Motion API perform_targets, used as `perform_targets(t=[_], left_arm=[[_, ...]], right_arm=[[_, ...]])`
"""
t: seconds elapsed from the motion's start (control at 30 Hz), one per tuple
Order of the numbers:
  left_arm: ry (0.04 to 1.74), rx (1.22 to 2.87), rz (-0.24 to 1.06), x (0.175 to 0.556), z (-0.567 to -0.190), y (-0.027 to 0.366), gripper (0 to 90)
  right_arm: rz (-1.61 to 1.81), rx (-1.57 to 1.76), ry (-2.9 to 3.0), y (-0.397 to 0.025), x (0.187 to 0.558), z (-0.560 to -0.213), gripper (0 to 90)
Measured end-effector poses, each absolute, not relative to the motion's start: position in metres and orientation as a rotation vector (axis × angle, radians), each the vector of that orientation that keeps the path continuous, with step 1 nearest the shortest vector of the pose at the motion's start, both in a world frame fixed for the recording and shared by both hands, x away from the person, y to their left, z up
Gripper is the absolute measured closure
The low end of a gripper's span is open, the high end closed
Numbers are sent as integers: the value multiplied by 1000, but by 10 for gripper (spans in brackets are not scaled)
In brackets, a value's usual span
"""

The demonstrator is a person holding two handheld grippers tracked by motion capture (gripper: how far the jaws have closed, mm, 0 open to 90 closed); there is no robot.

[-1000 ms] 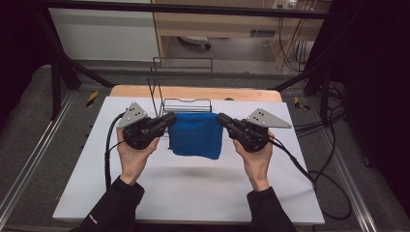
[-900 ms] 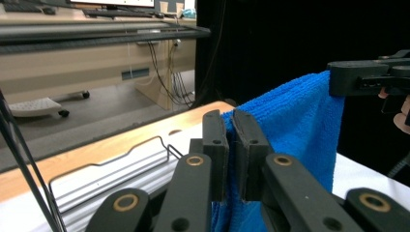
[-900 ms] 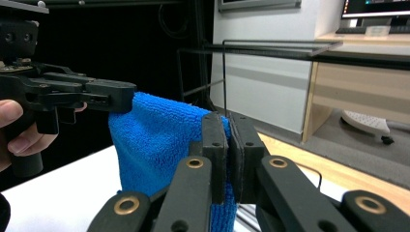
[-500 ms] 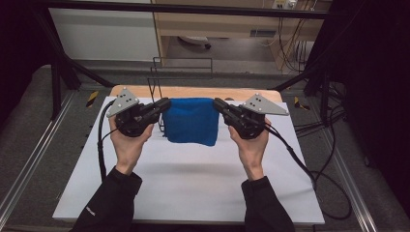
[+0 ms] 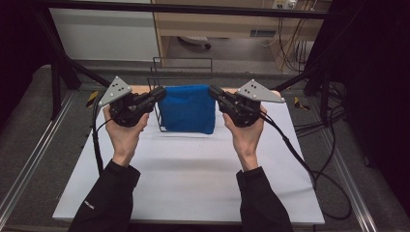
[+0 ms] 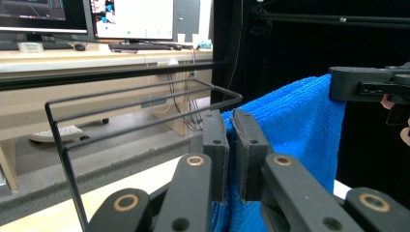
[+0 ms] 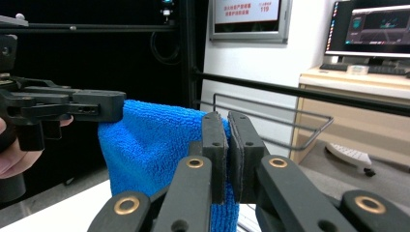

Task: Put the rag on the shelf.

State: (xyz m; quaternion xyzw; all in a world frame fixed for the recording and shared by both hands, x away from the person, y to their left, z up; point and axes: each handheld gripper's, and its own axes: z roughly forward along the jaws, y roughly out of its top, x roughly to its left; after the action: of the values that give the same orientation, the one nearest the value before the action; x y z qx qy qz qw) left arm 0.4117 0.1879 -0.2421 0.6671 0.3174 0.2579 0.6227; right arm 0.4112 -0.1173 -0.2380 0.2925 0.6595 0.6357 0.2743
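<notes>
- The blue towel (image 5: 187, 108) hangs in the air above the far part of the white table (image 5: 193, 179), stretched flat between the two claws, its lower edge free
- The left claw (image 5: 157, 94) pinches the towel's upper left corner; in the left gripper view its jaws are nearly closed, with blue cloth (image 6: 290, 125) caught between them
- The right claw (image 5: 214, 92) pinches the upper right corner the same way, jaws narrow on the cloth (image 7: 154, 140) in the right gripper view
- Holding both top corners level keeps the top edge taut and straight, which judging by the pose suits laying it over a bar
- The black wire rack (image 5: 183, 72) stands just behind the towel at the table's far edge; the towel seems to hang in front of its top rail, though whether cloth and wire touch is hard to tell from above
- Likely next: carry the taut edge over the rail and lower it
</notes>
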Motion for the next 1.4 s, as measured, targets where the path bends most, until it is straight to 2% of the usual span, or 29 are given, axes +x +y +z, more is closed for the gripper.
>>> perform_targets(t=[1.4], left_arm=[[735, 1451, 682, 448, -174, 202, 847]], right_arm=[[1697, 733, 1683, -93, 452, -171, 869]])
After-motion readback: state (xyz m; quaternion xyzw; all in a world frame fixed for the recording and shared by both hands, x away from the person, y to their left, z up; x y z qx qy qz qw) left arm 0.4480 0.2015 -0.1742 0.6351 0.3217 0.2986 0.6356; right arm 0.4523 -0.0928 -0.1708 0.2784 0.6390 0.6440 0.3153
